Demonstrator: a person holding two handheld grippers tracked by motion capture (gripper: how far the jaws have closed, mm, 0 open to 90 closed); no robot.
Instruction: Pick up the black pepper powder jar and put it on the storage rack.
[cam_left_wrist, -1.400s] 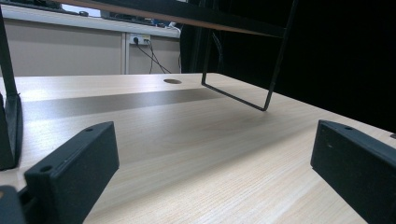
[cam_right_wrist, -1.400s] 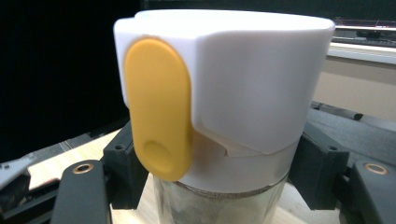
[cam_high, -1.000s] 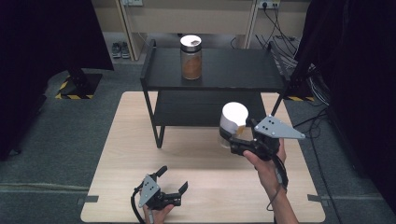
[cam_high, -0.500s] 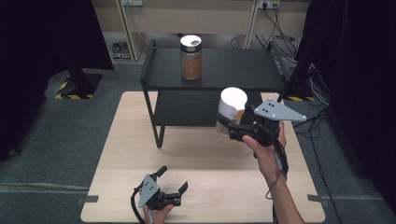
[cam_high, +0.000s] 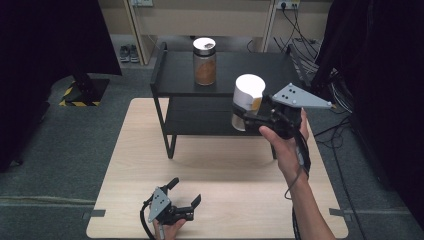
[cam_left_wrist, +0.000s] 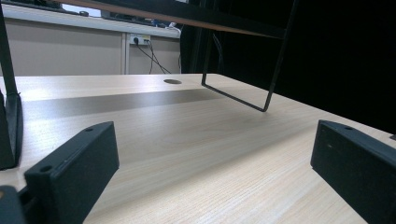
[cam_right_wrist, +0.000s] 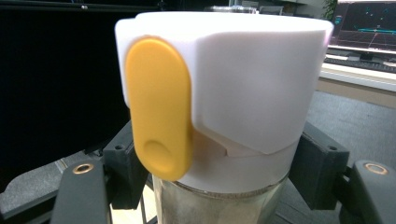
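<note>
White-lidded jar (cam_high: 247, 102) was seen held in the air at the right of the high view, just in front of the black shelf unit (cam_high: 175, 82) and near the level of its top board.

At the far left of that view, dark curtains and a yellow-and-black striped mat (cam_high: 80, 95) on the grey floor were seen. Nearer the middle, the pale wooden table (cam_high: 135, 165) was seen, with the left gripper (cam_high: 181, 196) held low over its near edge in the person's left hand (cam_high: 167, 230). Its jaws were spread wide with nothing between them; in the left gripper view only bare tabletop (cam_left_wrist: 196, 154) was seen between the two black fingers (cam_left_wrist: 74, 172), with a thin leg of the shelf unit farther off.

On the top board of the shelf unit, a second jar (cam_high: 205, 62) with brown contents and a white lid was seen standing upright, well apart from the held one.

Farther right, the right gripper (cam_high: 245, 116) was seen gripped in the person's right hand (cam_high: 285, 145), its grey three-cornered plate on top. Its jaws were clamped on the jar below the lid; in the right gripper view the white lid (cam_right_wrist: 252, 74) with a yellow tab (cam_right_wrist: 159, 116) was seen between the two black fingers (cam_right_wrist: 317, 168), which were pressed against both sides. The jar was kept roughly upright.
</note>
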